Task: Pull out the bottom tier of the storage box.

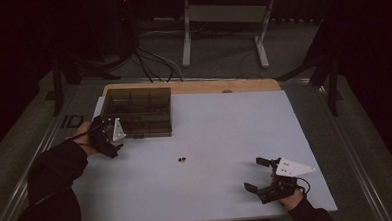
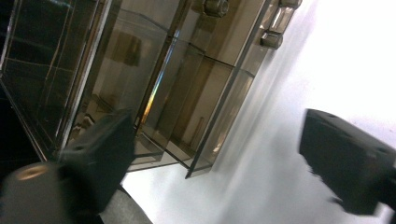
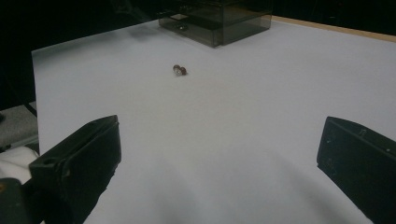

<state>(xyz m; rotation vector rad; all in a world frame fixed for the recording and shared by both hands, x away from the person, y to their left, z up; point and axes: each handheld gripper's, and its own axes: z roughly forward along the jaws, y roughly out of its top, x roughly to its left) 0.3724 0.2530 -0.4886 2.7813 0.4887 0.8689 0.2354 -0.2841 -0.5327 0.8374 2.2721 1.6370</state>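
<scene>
My left gripper (image 2: 210,158) has its jaws spread, nothing between them — they sit at the near corner of the smoky organizer box (image 1: 138,112), one jaw just in front of its wall. In the high view I see this gripper (image 1: 106,136) at the box's front-left edge. My right gripper (image 3: 219,163) is released too, jaws wide over bare white sheet (image 1: 220,134); it rests near the sheet's right front corner (image 1: 267,180). The small dark screw (image 1: 182,159) lies mid-sheet, well apart from both grippers, in front of the box (image 3: 219,21).
</scene>
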